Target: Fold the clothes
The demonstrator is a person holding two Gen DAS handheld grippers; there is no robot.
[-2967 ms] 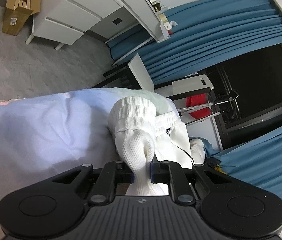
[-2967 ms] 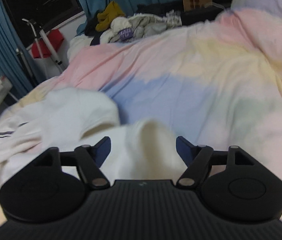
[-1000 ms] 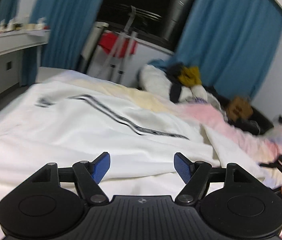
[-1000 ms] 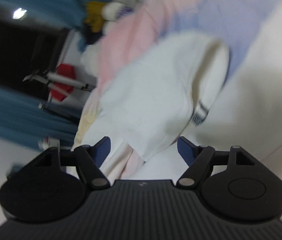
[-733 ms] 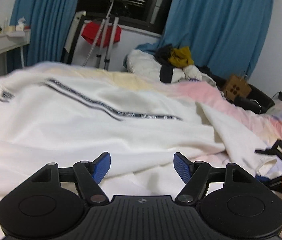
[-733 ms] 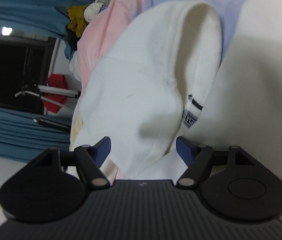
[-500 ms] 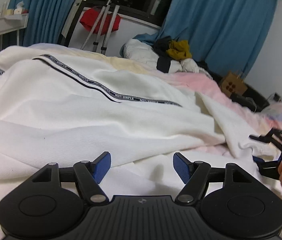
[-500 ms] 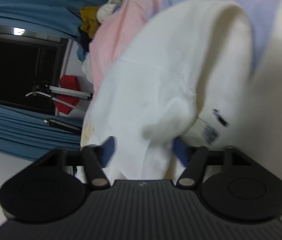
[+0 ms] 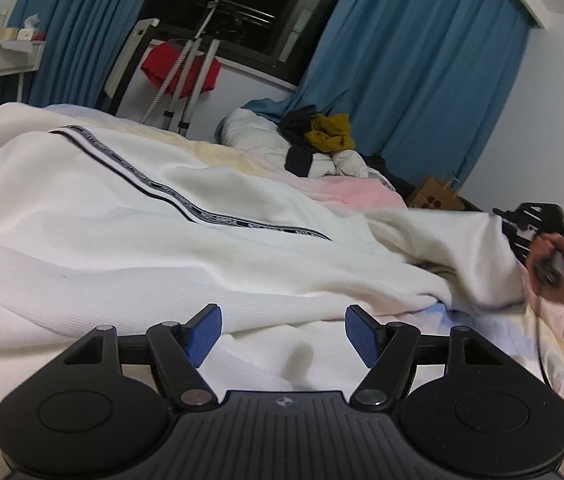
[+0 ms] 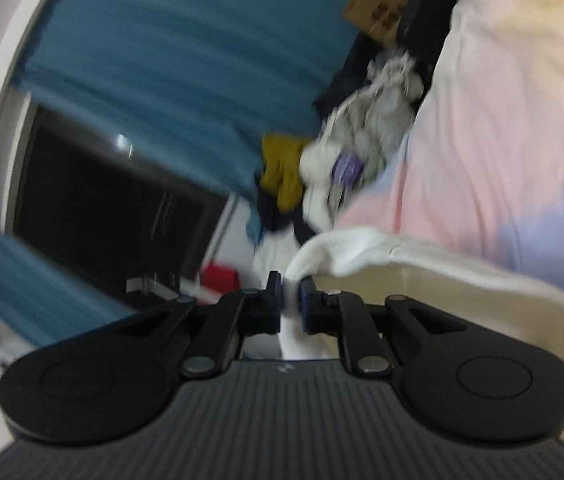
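A white sweatshirt [image 9: 130,232] with a dark lettered stripe [image 9: 186,204] lies spread over the bed. My left gripper [image 9: 280,330] is open and empty, low over its near folds. My right gripper [image 10: 291,300] is shut on a white edge of the sweatshirt [image 10: 362,258] and holds it lifted off the bed. In the left wrist view the right gripper [image 9: 538,220] shows at the far right, with the raised cloth [image 9: 462,240] stretched from it.
The bed has a pastel pink, yellow and blue cover [image 10: 514,120]. A heap of other clothes [image 9: 322,140] lies at the far end. Blue curtains [image 9: 414,92], a dark window, a stand with a red cloth [image 9: 180,66] and a cardboard bag [image 9: 434,200] stand behind.
My right gripper has shut on the sweatshirt's edge and lifted it, turning toward the window. My left gripper released the cloth earlier and now hovers open over the garment.
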